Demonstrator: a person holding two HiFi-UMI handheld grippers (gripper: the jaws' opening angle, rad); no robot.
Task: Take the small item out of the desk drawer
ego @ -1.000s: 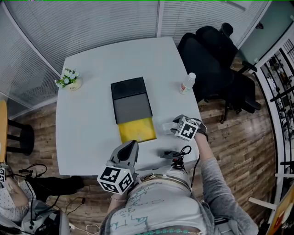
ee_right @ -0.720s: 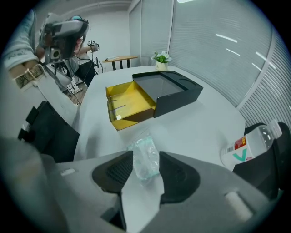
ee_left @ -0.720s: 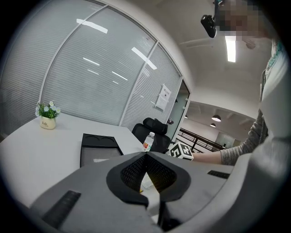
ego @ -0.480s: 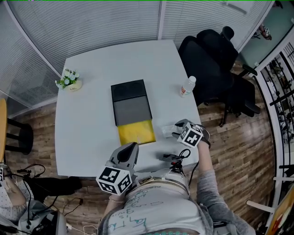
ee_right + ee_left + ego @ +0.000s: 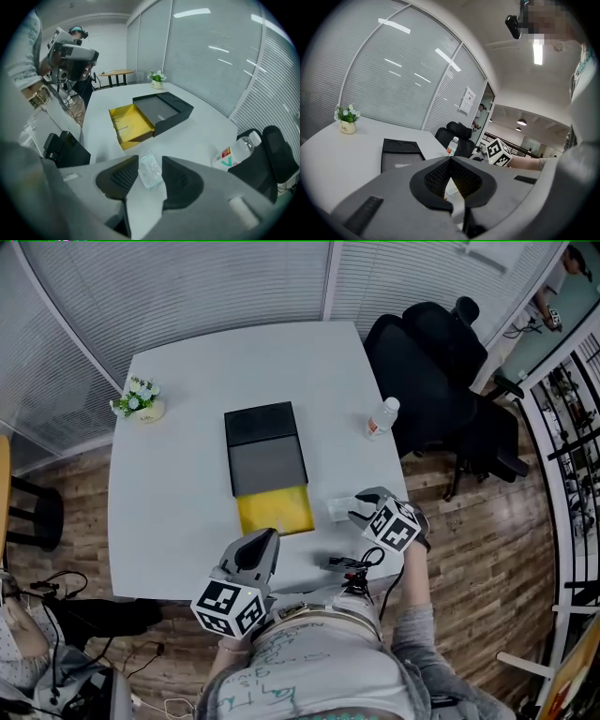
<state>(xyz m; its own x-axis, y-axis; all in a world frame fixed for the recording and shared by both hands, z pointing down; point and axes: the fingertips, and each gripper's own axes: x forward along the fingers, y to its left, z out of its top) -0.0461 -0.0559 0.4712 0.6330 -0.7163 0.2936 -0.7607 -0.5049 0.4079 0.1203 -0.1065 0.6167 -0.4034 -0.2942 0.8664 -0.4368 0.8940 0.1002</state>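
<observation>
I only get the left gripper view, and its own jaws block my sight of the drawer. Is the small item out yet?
Observer: Yes. A small clear packet is outside the drawer, on the table, between the parted jaws of the right gripper.
Operator: Anything left inside the drawer?
Observer: The yellow drawer is pulled open and looks empty in the right gripper view.

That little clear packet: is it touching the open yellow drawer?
Apart. The head view shows a strip of bare white table between the clear packet and the yellow drawer.
</observation>
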